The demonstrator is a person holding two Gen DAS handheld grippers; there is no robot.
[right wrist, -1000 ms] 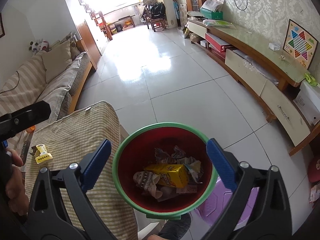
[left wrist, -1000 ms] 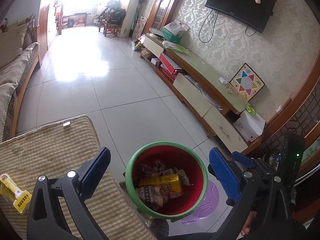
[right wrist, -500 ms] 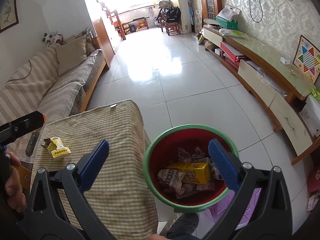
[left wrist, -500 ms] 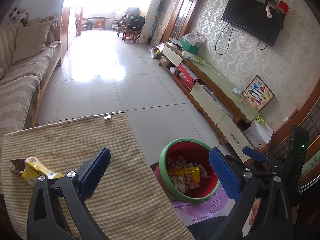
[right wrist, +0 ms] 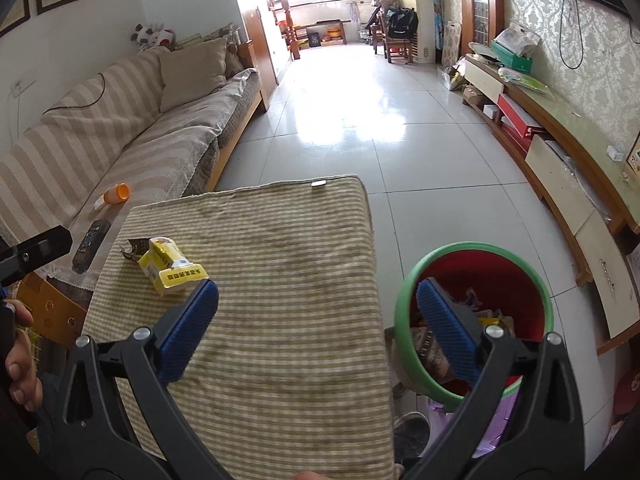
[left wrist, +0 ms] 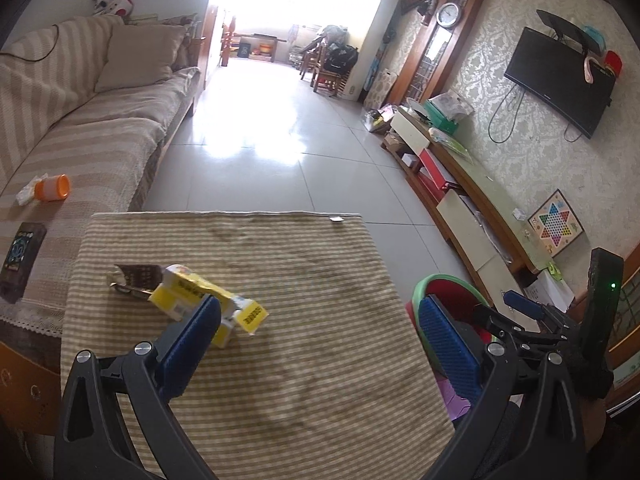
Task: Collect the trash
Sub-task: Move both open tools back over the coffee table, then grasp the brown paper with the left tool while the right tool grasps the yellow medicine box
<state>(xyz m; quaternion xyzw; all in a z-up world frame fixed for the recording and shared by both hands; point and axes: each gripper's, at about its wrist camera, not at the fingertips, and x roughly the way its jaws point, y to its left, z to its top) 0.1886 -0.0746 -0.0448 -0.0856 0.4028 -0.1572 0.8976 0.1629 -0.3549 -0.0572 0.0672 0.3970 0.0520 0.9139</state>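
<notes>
A crumpled yellow and white carton (left wrist: 200, 292) lies on the striped cloth of a low table (left wrist: 280, 280), next to a dark torn wrapper (left wrist: 138, 276). It also shows in the right wrist view (right wrist: 172, 266). A red bin with a green rim (right wrist: 476, 304) stands on the floor right of the table and holds several wrappers. My left gripper (left wrist: 320, 332) is open and empty over the table, its left finger just in front of the carton. My right gripper (right wrist: 320, 312) is open and empty, its right finger over the bin.
A striped sofa (left wrist: 80, 120) runs along the left, with an orange cup (left wrist: 52, 188) and a dark remote (left wrist: 20, 252) on it. A long low TV cabinet (left wrist: 460, 184) lines the right wall. The tiled floor (left wrist: 272, 136) lies beyond the table.
Both grippers have swung left, from over the bin towards the table. The carton now sits close to the left gripper's left finger. The bin has shifted to the right of both views.
</notes>
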